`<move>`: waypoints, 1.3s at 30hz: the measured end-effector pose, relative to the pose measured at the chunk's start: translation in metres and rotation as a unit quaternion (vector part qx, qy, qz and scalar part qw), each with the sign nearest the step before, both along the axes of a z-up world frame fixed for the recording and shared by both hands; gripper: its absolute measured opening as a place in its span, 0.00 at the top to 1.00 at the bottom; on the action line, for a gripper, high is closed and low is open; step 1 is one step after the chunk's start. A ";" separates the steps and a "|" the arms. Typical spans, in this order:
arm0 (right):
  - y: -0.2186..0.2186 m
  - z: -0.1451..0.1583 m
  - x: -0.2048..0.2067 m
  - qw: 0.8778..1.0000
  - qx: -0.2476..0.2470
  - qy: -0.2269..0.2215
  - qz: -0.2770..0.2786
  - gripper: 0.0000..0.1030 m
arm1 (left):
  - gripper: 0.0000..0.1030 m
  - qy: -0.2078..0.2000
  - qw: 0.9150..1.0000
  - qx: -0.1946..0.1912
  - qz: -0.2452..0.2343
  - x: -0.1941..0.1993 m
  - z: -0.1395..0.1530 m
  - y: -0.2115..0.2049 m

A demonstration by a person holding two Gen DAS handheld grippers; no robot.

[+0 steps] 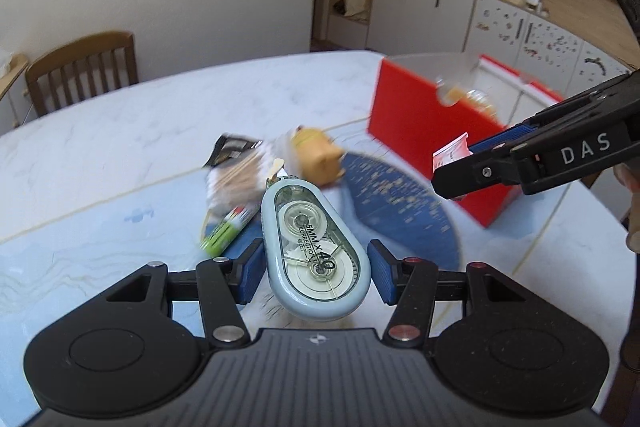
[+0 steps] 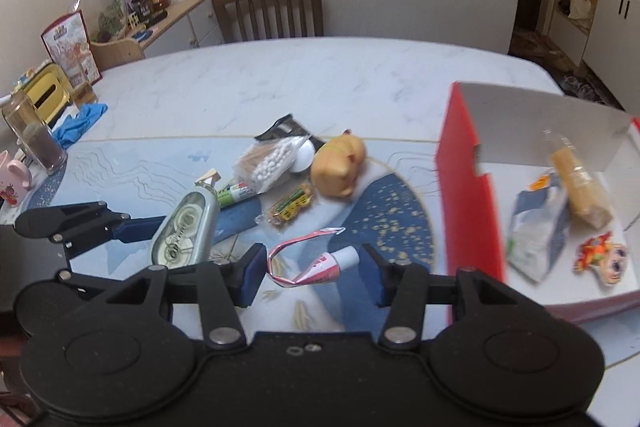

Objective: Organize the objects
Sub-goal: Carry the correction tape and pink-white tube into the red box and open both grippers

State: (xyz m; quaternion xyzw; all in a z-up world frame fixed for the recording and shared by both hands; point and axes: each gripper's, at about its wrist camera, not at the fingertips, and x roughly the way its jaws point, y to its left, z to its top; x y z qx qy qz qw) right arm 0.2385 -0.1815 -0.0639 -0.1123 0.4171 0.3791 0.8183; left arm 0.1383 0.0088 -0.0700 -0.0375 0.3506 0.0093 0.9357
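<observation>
My left gripper (image 1: 316, 273) is shut on a pale blue correction tape dispenser (image 1: 316, 247) and holds it above the table, its nozzle pointing away. In the right wrist view that dispenser (image 2: 184, 231) shows at the left, with the left gripper (image 2: 160, 227) around it. My right gripper (image 2: 314, 273) is shut on a crumpled pink and white tube (image 2: 316, 263), also off the table. From the left wrist view the right gripper (image 1: 452, 175) enters from the right with the tube (image 1: 452, 153). An open red box (image 2: 464, 187) stands to the right.
On the blue placemat (image 2: 392, 227) lie a tan toy animal (image 2: 340, 167), a bag of cotton swabs (image 2: 268, 159), a green pen (image 2: 236, 195) and a small snack packet (image 2: 290, 207). The box holds several packets. A glass jar (image 2: 36, 139), a mug and a blue cloth (image 2: 80, 125) sit far left.
</observation>
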 end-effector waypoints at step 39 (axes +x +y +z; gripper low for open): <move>-0.188 0.016 0.123 0.994 0.003 -0.062 -0.093 0.51 | 0.47 0.001 0.992 0.061 -0.114 0.153 0.048 -0.173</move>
